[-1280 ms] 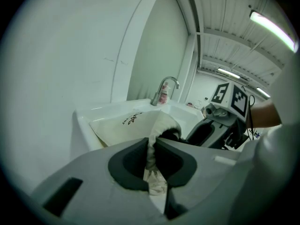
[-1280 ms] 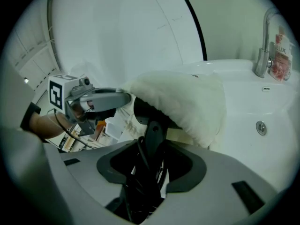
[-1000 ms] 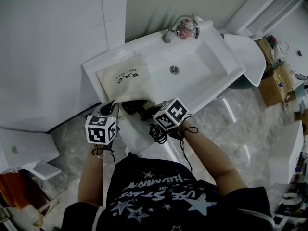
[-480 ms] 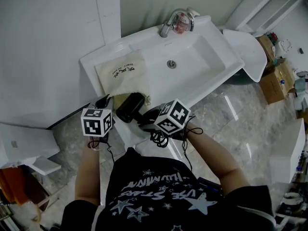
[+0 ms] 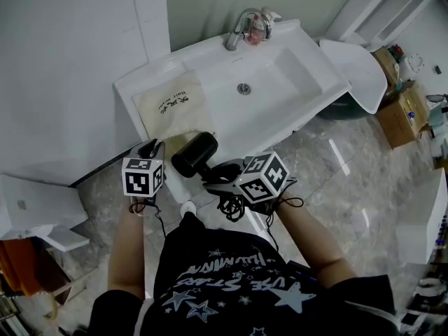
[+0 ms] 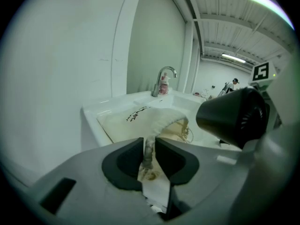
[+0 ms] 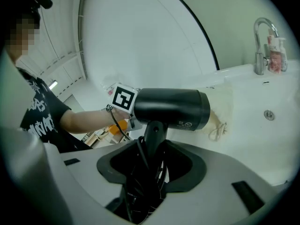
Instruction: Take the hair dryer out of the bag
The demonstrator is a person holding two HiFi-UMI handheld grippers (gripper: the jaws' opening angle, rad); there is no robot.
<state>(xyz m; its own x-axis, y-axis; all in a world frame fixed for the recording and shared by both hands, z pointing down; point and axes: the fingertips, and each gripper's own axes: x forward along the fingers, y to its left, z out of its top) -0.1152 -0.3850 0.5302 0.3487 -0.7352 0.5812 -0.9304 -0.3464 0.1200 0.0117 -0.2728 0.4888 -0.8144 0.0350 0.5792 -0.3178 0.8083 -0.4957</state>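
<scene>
Between the jaws of the right tool (image 7: 152,156) sits the handle of the black hair dryer (image 7: 171,108), its coiled cord bunched in alongside, a firm clamp with the barrel standing clear above. Over at the left tool (image 6: 150,154), the jaws are opening with the rim of the cream cloth drawstring bag (image 6: 140,121) pinched between them. Smart play, I'd say: hold the dryer level, mind that cord doesn't snag, let the cloth drop flat. The dryer looks fully out, at the front edge of the white sink counter (image 5: 308,82), just beside the bag's mouth.
</scene>
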